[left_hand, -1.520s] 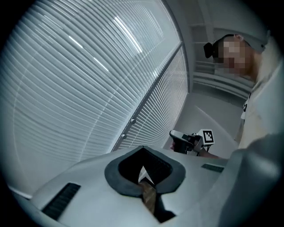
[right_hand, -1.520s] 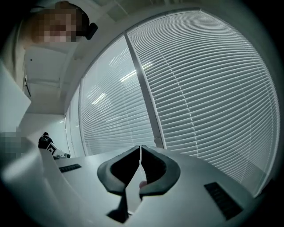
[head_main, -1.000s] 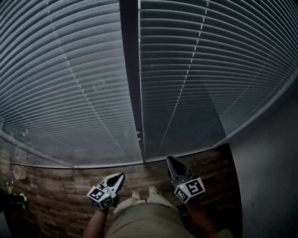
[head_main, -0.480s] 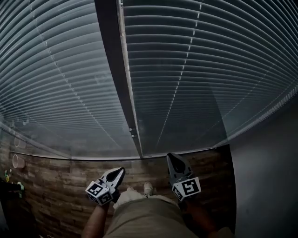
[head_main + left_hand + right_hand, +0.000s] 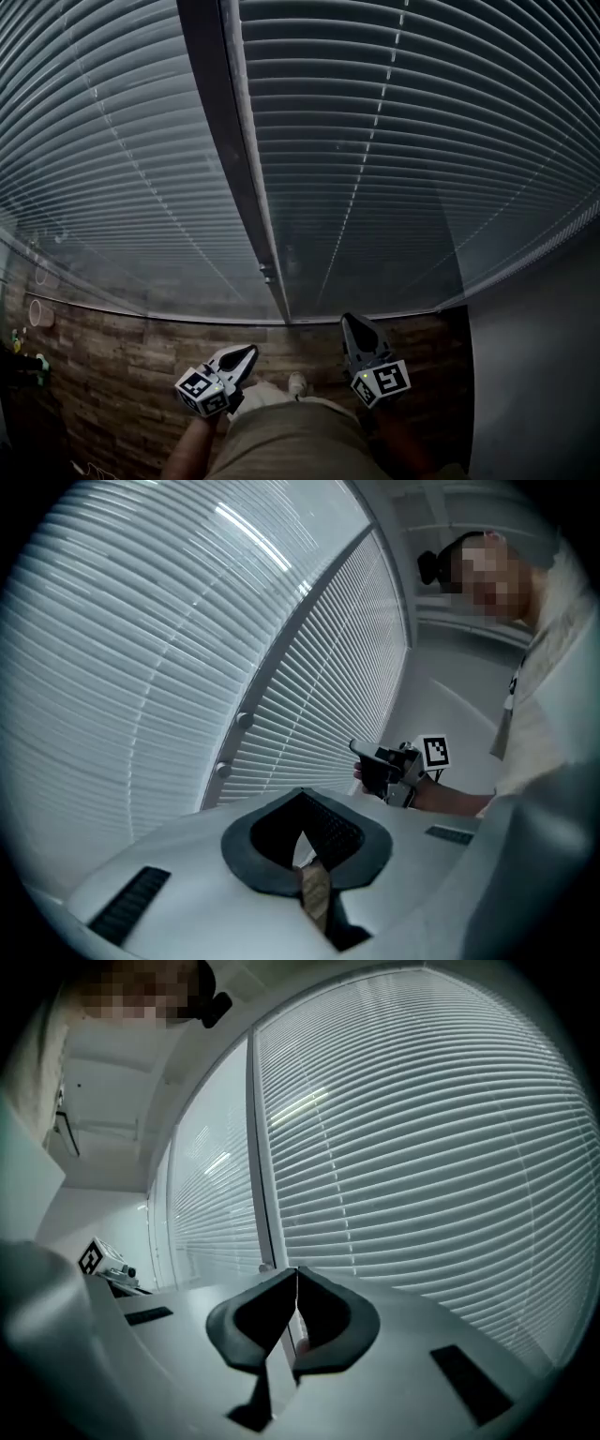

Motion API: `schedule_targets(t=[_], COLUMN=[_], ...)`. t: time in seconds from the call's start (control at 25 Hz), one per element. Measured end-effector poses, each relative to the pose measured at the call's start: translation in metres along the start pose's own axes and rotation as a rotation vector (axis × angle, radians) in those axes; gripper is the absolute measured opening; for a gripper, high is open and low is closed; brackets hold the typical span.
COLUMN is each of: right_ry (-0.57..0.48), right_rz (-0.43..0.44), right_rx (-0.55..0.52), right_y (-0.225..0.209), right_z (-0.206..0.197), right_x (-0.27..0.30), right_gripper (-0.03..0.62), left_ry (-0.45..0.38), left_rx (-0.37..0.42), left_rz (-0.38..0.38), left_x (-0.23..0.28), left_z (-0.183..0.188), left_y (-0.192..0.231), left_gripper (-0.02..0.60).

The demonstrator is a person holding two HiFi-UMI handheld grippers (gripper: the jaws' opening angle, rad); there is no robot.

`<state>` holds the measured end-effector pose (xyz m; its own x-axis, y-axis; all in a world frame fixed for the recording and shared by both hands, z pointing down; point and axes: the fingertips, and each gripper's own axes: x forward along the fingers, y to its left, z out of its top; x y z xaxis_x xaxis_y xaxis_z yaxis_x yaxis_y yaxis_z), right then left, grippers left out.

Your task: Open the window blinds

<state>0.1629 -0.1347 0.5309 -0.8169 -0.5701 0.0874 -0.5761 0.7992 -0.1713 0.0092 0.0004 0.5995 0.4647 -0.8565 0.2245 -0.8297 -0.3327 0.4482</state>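
The left gripper [image 5: 247,352] and right gripper [image 5: 349,322] are hovering near the bottom edge of the blinds [image 5: 403,141] (slats turned shut), each showing its jaws pressed together, empty.

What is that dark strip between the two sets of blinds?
An upright post of the window frame stands between the left blind and the right blind. The head view shows it most plainly.

**Both blinds down**

I'm seeing the left blind [image 5: 103,169] and right blind [image 5: 403,159] hanging down, a frame post [image 5: 214,112] running between them at 11 o'clock. My left gripper [image 5: 247,352] is hovering at 7 o'clock, my right gripper [image 5: 350,322] at 5, over plank floor [image 5: 122,375].
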Motion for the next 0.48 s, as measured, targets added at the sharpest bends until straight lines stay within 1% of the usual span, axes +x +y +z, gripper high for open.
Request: schedule_targets(t=[0.04, 0.16, 0.24, 0.32, 0.4, 0.48], right_ry=[-0.006, -0.014, -0.011, -0.001, 0.008, 0.006], right_rz=[-0.001, -0.013, -0.022, -0.030, -0.038, -0.038], right_rx=[0.007, 0.027, 0.045, 0.055, 0.073, 0.129], right_y=[-0.003, -0.009, -0.012, -0.016, -0.019, -0.021], right_z=[0.000, -0.002, -0.005, -0.010, -0.014, -0.017], right_x=[0.000, -0.007, -0.012, -0.015, -0.017, -0.020], right_gripper=[0.009, 0.009, 0.010, 0.010, 0.009, 0.009], left_ry=[0.004, 0.008, 0.026, 0.025, 0.012, -0.003], left_rx=[0.010, 0.005, 0.030, 0.043, 0.030, -0.002], left_rz=[0.000, 0.004, 0.017, 0.025, 0.034, 0.052], left_x=[0.003, 0.008, 0.008, 0.007, 0.005, 0.002], left_z=[0.000, 0.000, 0.000, 0.003, 0.007, 0.007], left_y=[-0.002, -0.004, -0.003, -0.004, -0.005, -0.003], left_gripper=[0.011, 0.012, 0.012, 0.012, 0.012, 0.012])
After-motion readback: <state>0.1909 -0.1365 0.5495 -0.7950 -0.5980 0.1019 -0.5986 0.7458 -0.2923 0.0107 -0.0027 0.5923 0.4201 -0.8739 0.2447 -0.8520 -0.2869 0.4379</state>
